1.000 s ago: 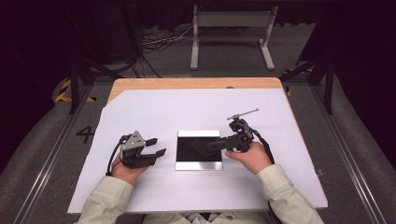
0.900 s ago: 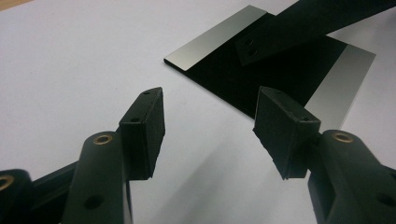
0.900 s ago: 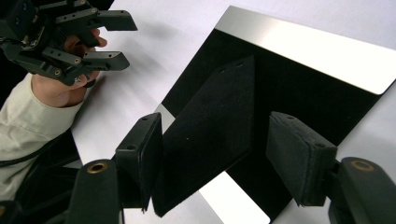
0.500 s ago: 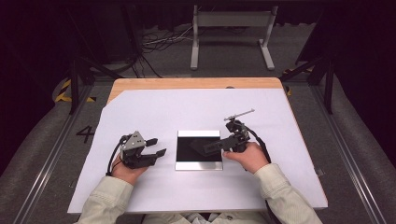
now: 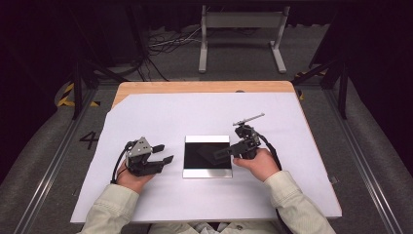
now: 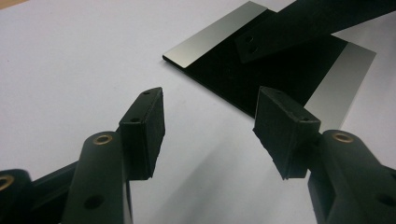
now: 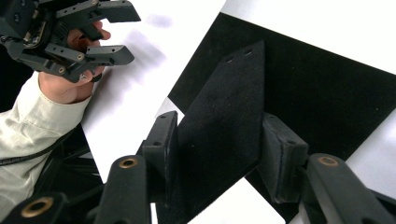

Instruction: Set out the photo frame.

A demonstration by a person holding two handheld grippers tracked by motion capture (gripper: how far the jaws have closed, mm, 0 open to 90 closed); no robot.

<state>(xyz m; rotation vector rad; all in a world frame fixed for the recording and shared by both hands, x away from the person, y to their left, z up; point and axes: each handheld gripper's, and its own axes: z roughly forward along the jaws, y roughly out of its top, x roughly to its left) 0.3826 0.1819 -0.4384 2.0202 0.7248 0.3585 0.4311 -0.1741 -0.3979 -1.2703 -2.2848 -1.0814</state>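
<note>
Right tool [image 7: 217,140]: clamped on flat black pointed plate [image 7: 219,126], over black square silver-edged tray [image 5: 207,156]. Left tool [image 5: 163,153]: jaws apart, at tray's 9 o'clock, on white worktop [image 5: 195,112].

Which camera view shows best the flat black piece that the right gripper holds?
The right gripper view: the flat black piece stands large between that gripper's fingers, its two small holes plain. The left gripper view shows its far end above the mirror-like plate. The high view shows it small.
</note>
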